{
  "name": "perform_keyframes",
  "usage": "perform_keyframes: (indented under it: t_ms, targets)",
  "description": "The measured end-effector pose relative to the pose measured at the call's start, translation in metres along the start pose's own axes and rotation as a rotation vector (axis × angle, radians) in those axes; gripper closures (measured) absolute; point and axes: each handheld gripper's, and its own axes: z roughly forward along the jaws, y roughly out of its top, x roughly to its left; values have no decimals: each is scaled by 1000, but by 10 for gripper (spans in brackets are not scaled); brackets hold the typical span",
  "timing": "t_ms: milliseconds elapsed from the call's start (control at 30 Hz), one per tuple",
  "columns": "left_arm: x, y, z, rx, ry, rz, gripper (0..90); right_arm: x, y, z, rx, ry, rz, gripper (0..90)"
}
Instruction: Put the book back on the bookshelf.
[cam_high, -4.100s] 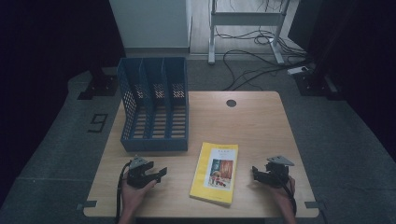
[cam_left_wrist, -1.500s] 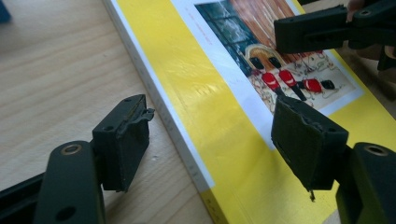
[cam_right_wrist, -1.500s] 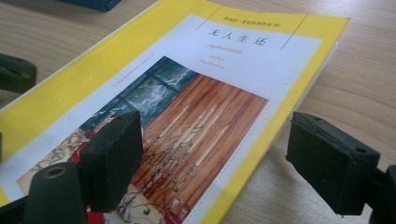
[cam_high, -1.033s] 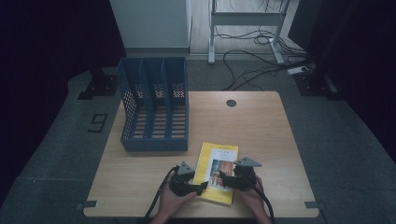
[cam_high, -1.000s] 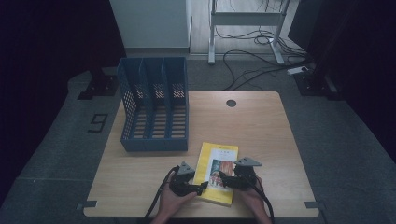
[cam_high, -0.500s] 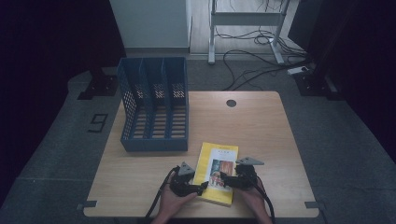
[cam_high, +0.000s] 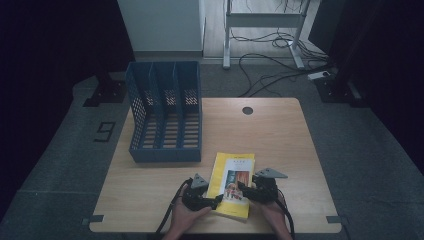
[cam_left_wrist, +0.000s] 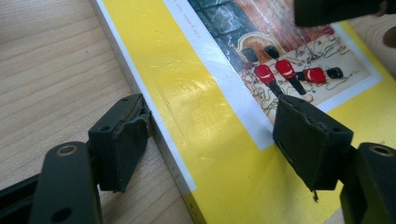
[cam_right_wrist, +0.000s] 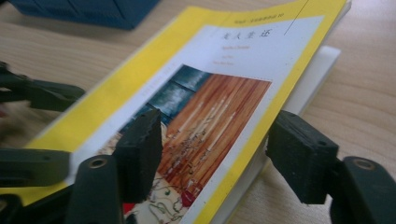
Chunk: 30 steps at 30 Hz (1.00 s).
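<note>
From above, your yellow book (cam_high: 231, 185) lies flat on the near middle of the worktop (cam_high: 280, 135), with the blue file rack (cam_high: 165, 117) far left of it. Your left gripper (cam_left_wrist: 210, 144) straddles the book's left edge, fingers spread, one against the spine. Your right gripper (cam_right_wrist: 215, 158) has just been closing, fingers astride the lifted right edge, not yet pinching.

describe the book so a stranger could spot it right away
On the wooden table, look at the near edge, just right of the blue file rack. The book lies flat there between two black grippers, the one thing with a bright yellow cover and a white-framed picture.
</note>
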Motion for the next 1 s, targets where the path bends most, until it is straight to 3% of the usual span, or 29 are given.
perform_keyframes:
  t_ms: [200,367,533,767,1000]
  targets:
    - [0,0,0,1,-4,-1,259,3,4,-7,-32,38,-7,421]
    - [1,0,0,1,-7,-3,258,12,7,-13,-63,43,-56,470]
    - [1,0,0,0,-11,-5,257,14,8,-14,-88,58,-74,502]
    - [1,0,0,-3,-11,-8,255,7,10,-3,-74,92,-59,551]
    - [1,0,0,-3,-8,-4,254,0,12,2,-53,73,-57,584]
